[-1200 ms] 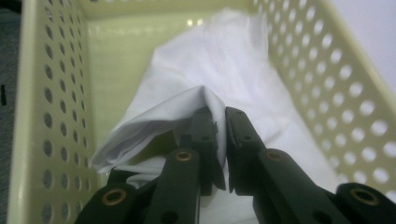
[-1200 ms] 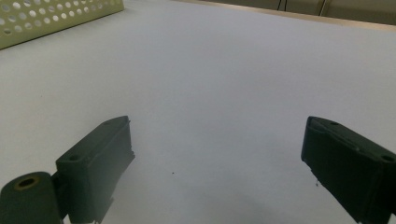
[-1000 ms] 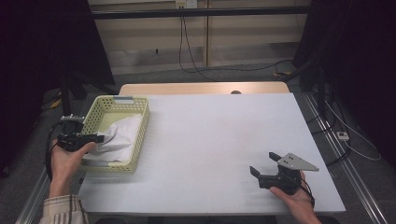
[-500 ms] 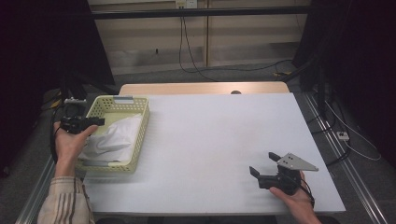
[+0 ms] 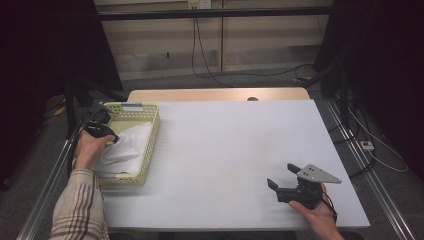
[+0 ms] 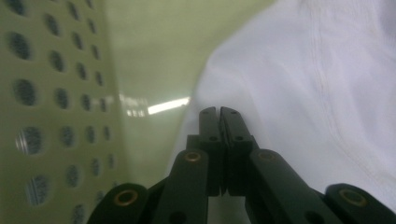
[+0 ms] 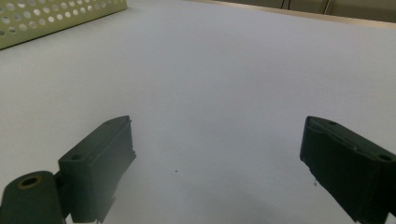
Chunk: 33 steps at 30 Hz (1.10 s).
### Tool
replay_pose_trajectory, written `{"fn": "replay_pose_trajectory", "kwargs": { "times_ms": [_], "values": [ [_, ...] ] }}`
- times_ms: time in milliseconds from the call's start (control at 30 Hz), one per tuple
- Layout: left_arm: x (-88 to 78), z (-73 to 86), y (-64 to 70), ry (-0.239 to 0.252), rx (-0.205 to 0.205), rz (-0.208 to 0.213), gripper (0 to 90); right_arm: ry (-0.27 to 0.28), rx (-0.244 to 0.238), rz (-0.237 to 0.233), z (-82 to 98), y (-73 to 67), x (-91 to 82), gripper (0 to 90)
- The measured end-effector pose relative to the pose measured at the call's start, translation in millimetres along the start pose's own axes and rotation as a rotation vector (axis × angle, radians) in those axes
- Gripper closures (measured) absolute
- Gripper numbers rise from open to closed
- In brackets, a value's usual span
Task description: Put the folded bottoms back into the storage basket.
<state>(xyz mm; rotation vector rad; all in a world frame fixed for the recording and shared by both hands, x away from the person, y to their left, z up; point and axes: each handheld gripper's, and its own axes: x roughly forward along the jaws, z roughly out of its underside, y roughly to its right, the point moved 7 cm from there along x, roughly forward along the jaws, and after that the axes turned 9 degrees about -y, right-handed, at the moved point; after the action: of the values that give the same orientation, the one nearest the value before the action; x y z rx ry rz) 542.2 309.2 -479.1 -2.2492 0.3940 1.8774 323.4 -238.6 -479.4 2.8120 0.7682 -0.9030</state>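
At table's left, left gripper, jaws pressed together against white cloth inside yellow basket; right gripper rests wide. Pick-up seemingly beginning; next, lifting cloth clear.

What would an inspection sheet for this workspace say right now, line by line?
Surface: white table, bare apart from the basket.
Things: yellow basket at the left edge, white cloth inside.
Clutter: nothing seen.
Grippers: left gripper in the basket, jaws shut beside the cloth; right gripper open over bare table.
Cables: cords hang from a wall socket; more on the floor at right.
Surroundings: dark curtains, pale back wall.
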Motion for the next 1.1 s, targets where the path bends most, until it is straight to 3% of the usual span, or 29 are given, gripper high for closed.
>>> {"fn": "replay_pose_trajectory", "kwargs": {
  "times_ms": [100,300,367,500,633,767,833,900,933,1067,1100],
  "values": [
    [8.7,-0.5,3.4,-0.025,0.024,0.009,89.0,0.000,-0.001,0.003,0.0,0.3,0.1,9.5],
    [12.7,-13.7,10.4,-0.012,0.064,0.029,90.0,-0.002,0.001,0.003,0.1,-0.3,0.7,9.5],
    [14.6,-19.2,13.0,-0.008,0.089,0.018,90.0,-0.003,0.002,0.004,0.3,0.0,0.5,9.5],
    [17.2,-29.7,16.1,-0.028,0.141,-0.052,90.0,-0.004,0.002,0.005,0.4,0.5,0.6,9.6],
    [21.1,-39.9,14.8,0.024,0.122,-0.082,90.0,-0.002,0.010,-0.003,0.4,0.2,0.3,9.6],
    [23.5,-47.4,11.7,0.060,0.134,-0.121,90.0,0.001,0.017,-0.004,0.2,0.9,-0.4,9.6],
    [25.6,-51.1,10.1,0.100,0.108,-0.139,90.0,0.000,0.017,-0.005,0.2,0.7,-0.2,9.6],
    [25.3,-51.6,9.9,0.114,0.092,-0.127,90.0,0.002,0.011,-0.005,0.0,0.4,-0.1,9.6],
    [23.5,-50.6,9.0,0.114,0.083,-0.094,90.0,0.002,0.009,-0.006,0.1,0.1,-0.2,9.6],
    [6.8,-47.6,2.1,0.210,-0.009,-0.017,90.0,0.002,0.015,-0.005,0.1,0.4,-0.5,9.6],
    [1.2,-44.9,-1.5,0.200,-0.009,-0.014,90.0,0.001,0.015,-0.005,0.2,0.7,-0.3,9.6]
  ]
}}
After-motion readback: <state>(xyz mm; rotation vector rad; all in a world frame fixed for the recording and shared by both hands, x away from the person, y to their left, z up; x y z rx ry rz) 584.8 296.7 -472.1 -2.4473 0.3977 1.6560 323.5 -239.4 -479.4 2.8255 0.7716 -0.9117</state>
